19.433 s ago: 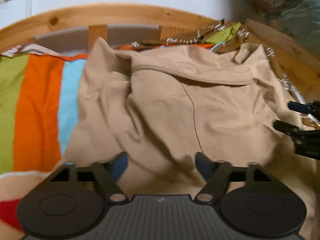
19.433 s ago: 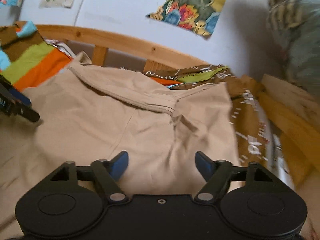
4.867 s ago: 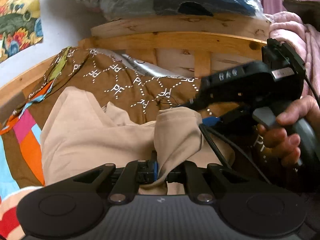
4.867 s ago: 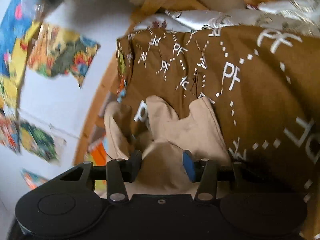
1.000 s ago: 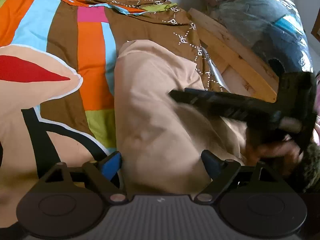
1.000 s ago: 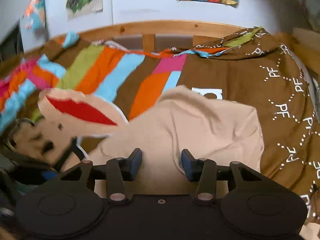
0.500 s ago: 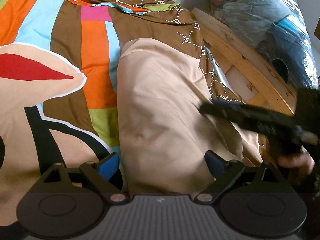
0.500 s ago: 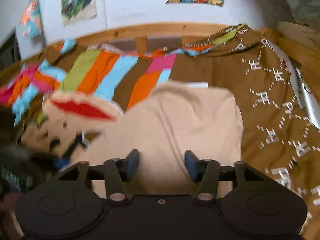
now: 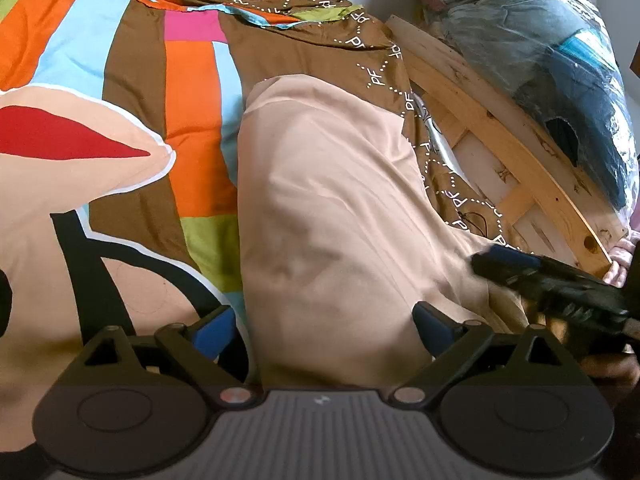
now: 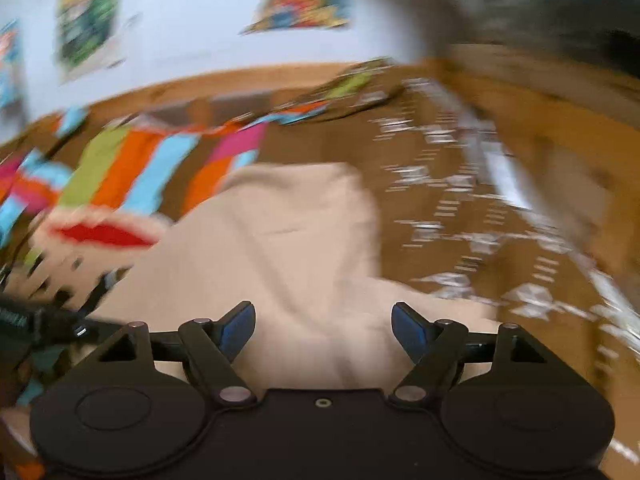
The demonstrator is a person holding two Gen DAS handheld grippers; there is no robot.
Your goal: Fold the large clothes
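This is a bedroom in a home, shown by a bright patchwork duvet [image 9: 132, 80] spread over a bed with a pine frame [image 9: 492, 108], colourful posters [image 10: 86, 12] stuck on the white wall [image 10: 192, 28] and bagged bedding [image 9: 536, 36] piled on the frame's edge.

- You see a plain beige garment [image 9: 328, 216].
- Your bedspread [image 9: 192, 128] has orange, blue, pink, green and brown blocks, plus white "PF" lettering.
- Both tools' fingertips [image 9: 210, 328] are blue.
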